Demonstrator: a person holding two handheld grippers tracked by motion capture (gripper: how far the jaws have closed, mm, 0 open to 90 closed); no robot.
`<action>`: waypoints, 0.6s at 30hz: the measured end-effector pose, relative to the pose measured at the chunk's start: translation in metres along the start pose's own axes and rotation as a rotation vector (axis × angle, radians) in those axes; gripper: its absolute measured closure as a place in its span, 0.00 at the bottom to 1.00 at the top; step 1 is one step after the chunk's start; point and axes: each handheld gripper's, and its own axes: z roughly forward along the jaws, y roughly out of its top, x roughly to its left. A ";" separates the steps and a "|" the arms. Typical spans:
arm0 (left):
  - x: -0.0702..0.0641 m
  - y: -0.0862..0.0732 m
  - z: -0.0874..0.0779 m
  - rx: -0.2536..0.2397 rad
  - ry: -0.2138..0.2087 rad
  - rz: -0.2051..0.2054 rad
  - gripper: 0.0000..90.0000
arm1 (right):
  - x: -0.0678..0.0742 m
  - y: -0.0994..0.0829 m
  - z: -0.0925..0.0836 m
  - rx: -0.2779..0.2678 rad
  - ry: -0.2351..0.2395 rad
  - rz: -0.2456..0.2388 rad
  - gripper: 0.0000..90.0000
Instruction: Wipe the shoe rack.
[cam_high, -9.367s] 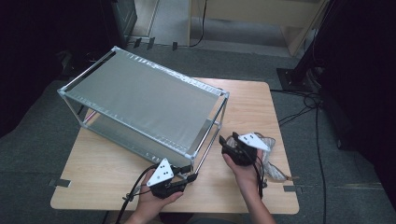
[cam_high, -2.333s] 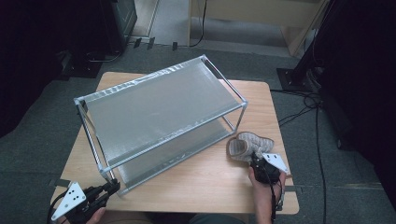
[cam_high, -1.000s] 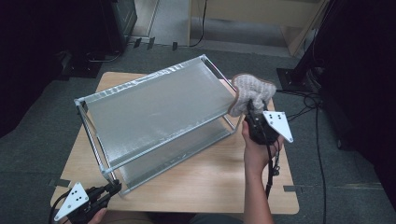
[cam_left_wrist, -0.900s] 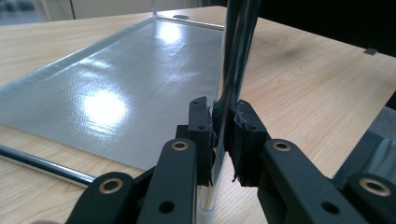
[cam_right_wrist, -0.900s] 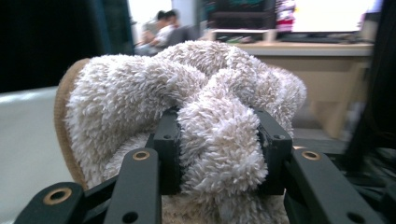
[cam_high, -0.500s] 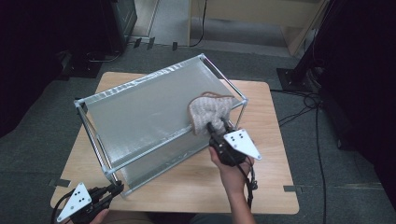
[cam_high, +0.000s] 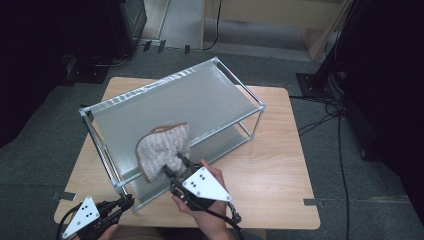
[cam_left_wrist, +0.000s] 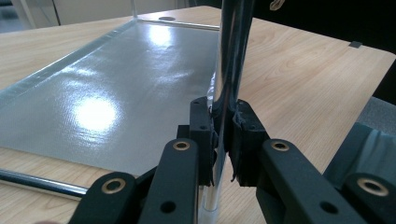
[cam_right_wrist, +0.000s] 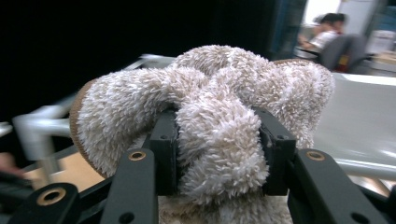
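A two-tier metal rack (cam_high: 200, 97) stands slanted across the wooden table (cam_high: 280, 165). My left gripper (cam_high: 127, 201) is at the rack's near left corner, shut on the chrome corner post (cam_left_wrist: 231, 56). In the left gripper view both pads (cam_left_wrist: 203, 135) press on that post. My right gripper (cam_high: 176, 165) is shut on a fluffy beige-and-white cloth (cam_high: 161, 149), held against the near part of the top shelf. In the right gripper view the cloth (cam_right_wrist: 210, 88) bulges between and above the jaws of my right gripper (cam_right_wrist: 218, 149).
The rack's lower shelf (cam_left_wrist: 112, 88) lies just above the tabletop. Bare table (cam_high: 272, 150) stretches to the right of the rack. Cables (cam_high: 340, 125) run over the grey floor at the right. A seated person (cam_right_wrist: 327, 32) is far off in the right gripper view.
My right gripper has carried the cloth from the rack's far right end leftward and nearer, onto the near part of the top shelf. The left gripper has kept its hold on the post.
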 end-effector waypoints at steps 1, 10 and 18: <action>0.000 0.000 0.000 -0.001 -0.002 -0.002 0.90 | 0.005 0.000 0.001 0.002 0.017 -0.004 0.65; 0.000 0.000 0.000 -0.002 -0.003 0.000 0.90 | 0.003 -0.003 0.006 0.000 -0.002 -0.010 0.64; 0.000 0.000 0.000 -0.001 -0.004 0.001 0.91 | -0.054 -0.008 -0.004 0.004 -0.157 0.052 0.65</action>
